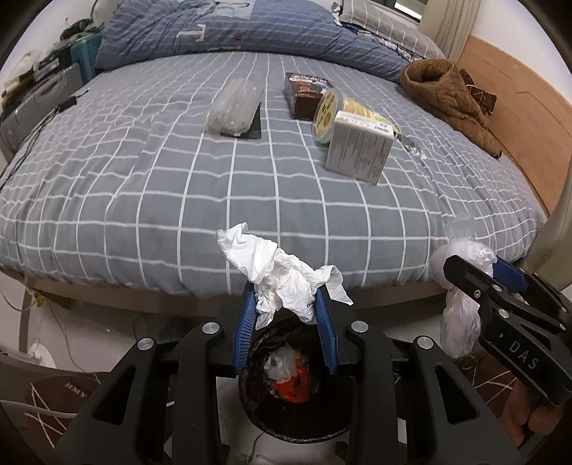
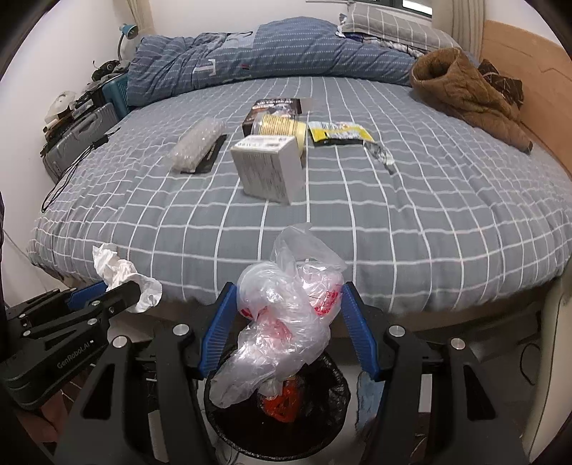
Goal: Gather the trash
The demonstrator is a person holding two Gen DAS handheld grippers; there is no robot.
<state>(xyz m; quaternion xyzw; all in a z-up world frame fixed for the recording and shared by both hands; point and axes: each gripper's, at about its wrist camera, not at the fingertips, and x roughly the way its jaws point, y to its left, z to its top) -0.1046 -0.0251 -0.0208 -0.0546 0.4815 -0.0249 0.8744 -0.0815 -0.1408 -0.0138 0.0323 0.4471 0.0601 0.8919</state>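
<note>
Trash first: the left tongs (image 1: 286, 304) are clamped on a crumpled white tissue (image 1: 282, 275), blue pads pressing it from both sides, right above the black-lined trash bin (image 1: 296, 418) on the floor by the bed's near edge. Right tongs (image 2: 289, 314) are pinching a scrunched clear plastic bag (image 2: 286, 311) with red print, its tail dangling down into the bin's mouth. Inside the bin you can see something orange and a bit of white stuff.

More stuff sits out on the bed (image 1: 143, 186), which has a grey checked sheet. Around the middle there's a grey-white box (image 1: 357, 146) touching a yellow round tub (image 1: 339, 111) lying on its side, with a dark brown box (image 1: 304, 94) just behind those. A yellow wrapper (image 2: 339, 132) and a silvery scrap (image 2: 379, 153) lie beside them toward the right edge. Bubble wrap (image 1: 234, 105) on a dark flat card sits apart to the left. A brown jacket (image 1: 447, 96) is bunched at the far right corner, and a blue duvet (image 1: 232, 32) runs along the far edge.
</note>
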